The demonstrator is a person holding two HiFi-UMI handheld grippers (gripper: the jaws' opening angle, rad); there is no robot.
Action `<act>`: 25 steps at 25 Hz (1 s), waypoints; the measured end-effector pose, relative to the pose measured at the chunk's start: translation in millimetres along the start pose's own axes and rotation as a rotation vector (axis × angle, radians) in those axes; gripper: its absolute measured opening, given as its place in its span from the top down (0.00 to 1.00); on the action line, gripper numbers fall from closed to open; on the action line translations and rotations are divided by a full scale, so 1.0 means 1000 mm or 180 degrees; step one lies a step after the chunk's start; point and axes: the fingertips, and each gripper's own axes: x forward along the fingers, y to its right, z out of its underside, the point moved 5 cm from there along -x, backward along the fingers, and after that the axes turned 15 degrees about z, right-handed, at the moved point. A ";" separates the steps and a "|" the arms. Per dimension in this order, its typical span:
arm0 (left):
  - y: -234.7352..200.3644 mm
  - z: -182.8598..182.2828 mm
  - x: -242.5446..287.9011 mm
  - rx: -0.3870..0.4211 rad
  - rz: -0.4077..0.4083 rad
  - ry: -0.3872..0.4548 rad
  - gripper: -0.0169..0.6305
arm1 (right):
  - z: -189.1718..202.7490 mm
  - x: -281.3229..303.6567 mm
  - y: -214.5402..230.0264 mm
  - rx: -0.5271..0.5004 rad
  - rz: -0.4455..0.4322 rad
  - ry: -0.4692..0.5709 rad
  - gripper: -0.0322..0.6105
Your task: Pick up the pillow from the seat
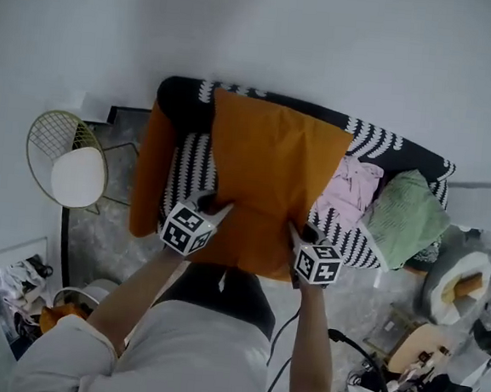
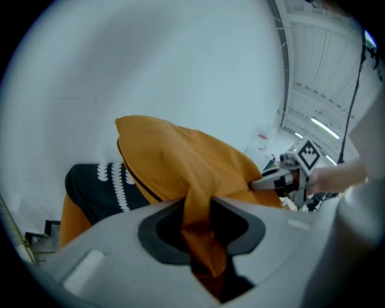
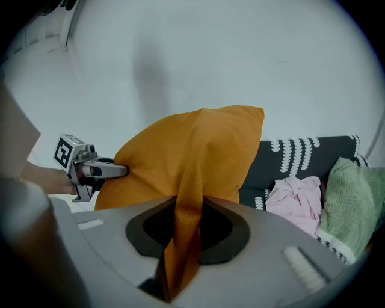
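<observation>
Your left gripper point(image 1: 210, 205) and right gripper point(image 1: 299, 233) each clench a fabric fold at the near edge of the pillow point(image 1: 274, 163), judged light, soft and floppy; two-corner holds suit it.

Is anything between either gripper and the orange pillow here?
No. The left gripper and right gripper are each shut directly on a fold of the orange pillow along its near edge; nothing visible sits in between. The pink cloth lies beside it, clear of both grips.

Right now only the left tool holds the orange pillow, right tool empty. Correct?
No. The right tool is shut on the orange pillow too: the right gripper view shows its fabric pinched between the jaws. The left tool holds it as stated.
</observation>
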 end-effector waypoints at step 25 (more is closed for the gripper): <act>0.252 -0.059 -0.089 0.0773 -0.0182 0.0579 0.82 | 0.009 -0.266 -0.003 -0.0095 -0.0023 0.0974 0.83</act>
